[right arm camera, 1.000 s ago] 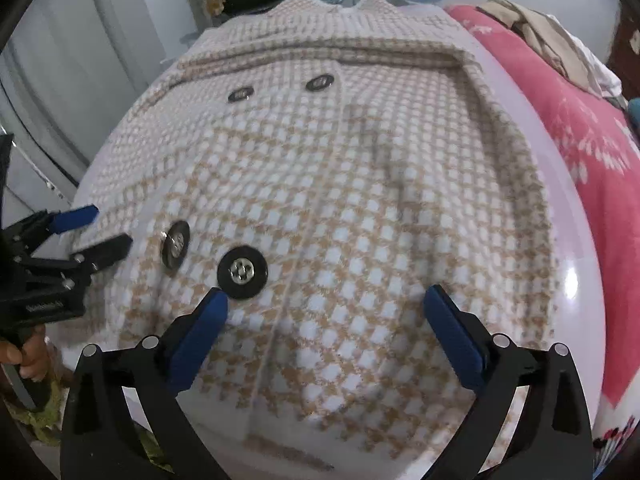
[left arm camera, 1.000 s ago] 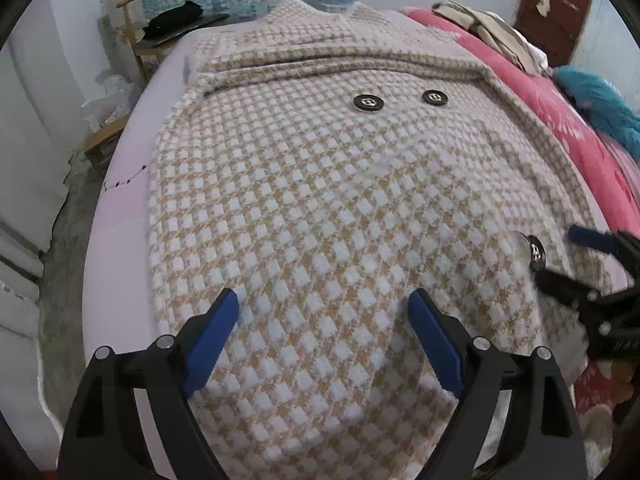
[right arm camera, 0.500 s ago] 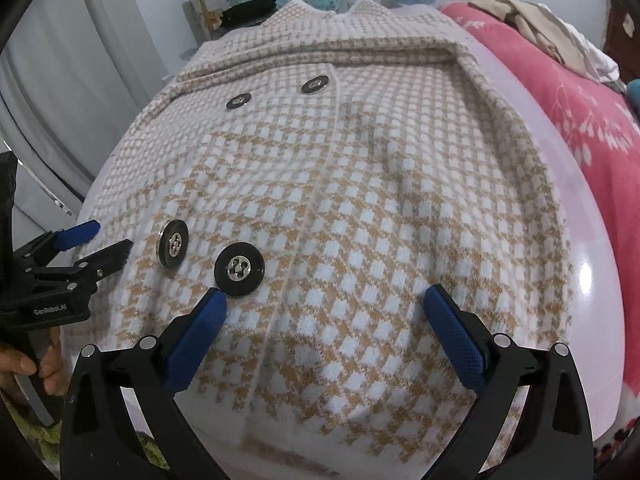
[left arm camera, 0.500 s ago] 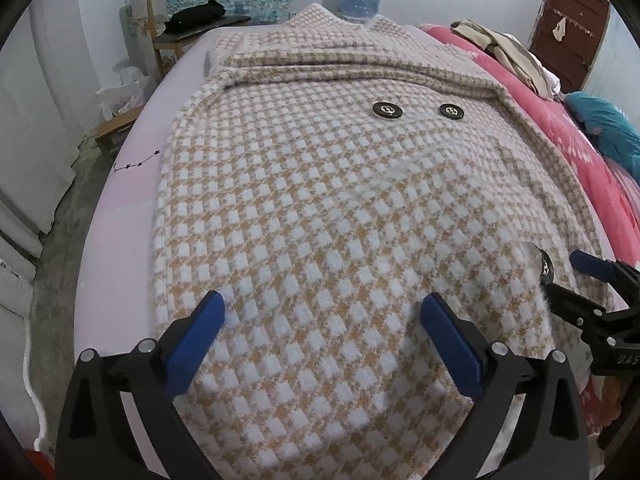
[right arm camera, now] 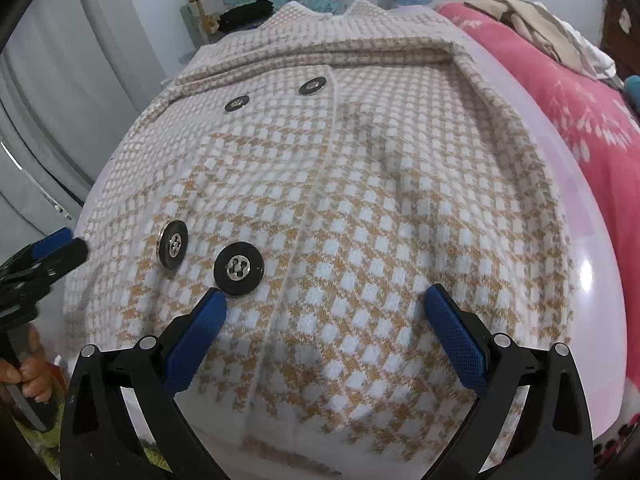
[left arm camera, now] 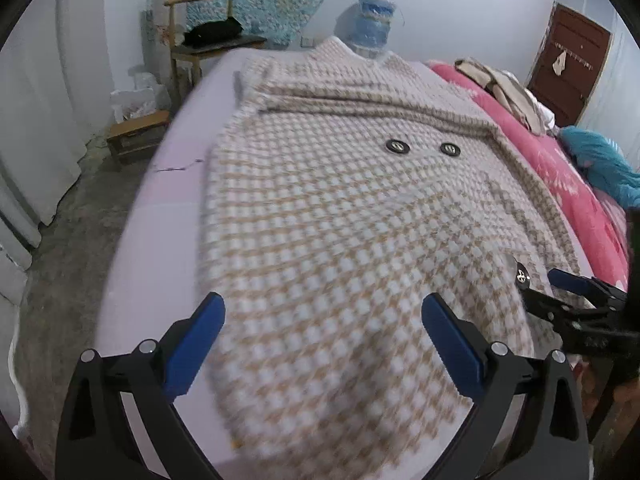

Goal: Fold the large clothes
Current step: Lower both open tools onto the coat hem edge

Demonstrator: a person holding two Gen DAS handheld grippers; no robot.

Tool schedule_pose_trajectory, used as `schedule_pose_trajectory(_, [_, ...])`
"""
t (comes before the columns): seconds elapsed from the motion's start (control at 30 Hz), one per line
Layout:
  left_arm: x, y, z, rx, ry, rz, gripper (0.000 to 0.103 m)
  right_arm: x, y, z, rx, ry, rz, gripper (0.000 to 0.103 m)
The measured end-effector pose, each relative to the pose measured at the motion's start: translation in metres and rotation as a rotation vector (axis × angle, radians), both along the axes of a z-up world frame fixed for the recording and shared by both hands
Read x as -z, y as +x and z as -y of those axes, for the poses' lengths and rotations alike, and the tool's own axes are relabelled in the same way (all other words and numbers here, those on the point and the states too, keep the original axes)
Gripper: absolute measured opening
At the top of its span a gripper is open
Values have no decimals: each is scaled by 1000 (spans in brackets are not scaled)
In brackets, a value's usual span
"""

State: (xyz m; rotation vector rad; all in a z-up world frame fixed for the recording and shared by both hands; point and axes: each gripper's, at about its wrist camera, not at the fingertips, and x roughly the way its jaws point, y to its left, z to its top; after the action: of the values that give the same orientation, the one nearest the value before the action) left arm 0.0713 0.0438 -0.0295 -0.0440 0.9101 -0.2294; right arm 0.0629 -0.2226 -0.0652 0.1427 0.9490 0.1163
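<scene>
Evidently both spread wide, gripping nothing: left claw (left arm camera: 322, 334) with blue pads either side of bare checked cloth, right claw (right arm camera: 326, 324) likewise, pads clear of the fabric.

Just past the right claw, at about 11 o'clock from its left pad: two large black buttons (right arm camera: 239, 267) side by side on the front panel. Further out, toward 12 o'clock: a second pair of smaller-looking buttons (right arm camera: 313, 85) just under a raised fold line that runs across the width of the garment.

Lying face up across a pale lilac bed (left arm camera: 160, 216): the tan-and-white checked coat (left arm camera: 360, 216), hem nearest the claws, collar points at 12 o'clock by a blue water bottle (left arm camera: 370, 40). Front closed, sides drawn in enough to leave straight long edges. Beyond the fold line, a doubled band of cloth, probably sleeves or lapels laid over the chest; hard to tell which.

Judged progress: spread and smoothed, perhaps sleeves tucked in, but the full length not yet folded. Remaining: grip the hem at both near corners, carry it up toward the collar, then halve again if a compact bundle is wanted.

At 3 o'clock: a pink floral quilt (right arm camera: 580, 120) with loose beige clothes (left arm camera: 504, 88) heaped on it, possibly next in line.
</scene>
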Motion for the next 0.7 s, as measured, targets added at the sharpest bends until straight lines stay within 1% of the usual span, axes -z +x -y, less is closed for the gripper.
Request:
schedule_pose_trajectory(0.13, [-4, -20, -24, -25, -35, 4, 96, 0, -4, 0, 6, -2, 2, 95])
schedule_pose_trajectory(0.3, [4, -45, -45, -42, -72, -10, 89, 1, -7, -1, 12, 1, 7, 95])
schedule_pose_trajectory(0.4, [9, -57, -56, -52, -121, -20, 81, 1, -9, -1, 17, -1, 14, 95])
schedule_pose_trajectory(0.47, [14, -61, -63, -57, -165, -36, 73, 1, -9, -1, 18, -1, 12, 95])
schedule_pose_trajectory(0.5, [15, -61, -65, -57, -177, -40, 72, 1, -9, 0, 16, 0, 11, 95])
schedule_pose_trajectory(0.57, [19, -60, -68, -55, -206, -57, 63, 1, -9, 0, 14, 0, 11, 95])
schedule_pose_trajectory(0.67, [24, -56, -65, -44, -225, -79, 54, 1, -9, 0, 18, -1, 11, 95])
schedule_pose_trajectory(0.7, [26, -54, -63, -40, -233, -84, 52, 1, -9, 1, 19, -1, 11, 95])
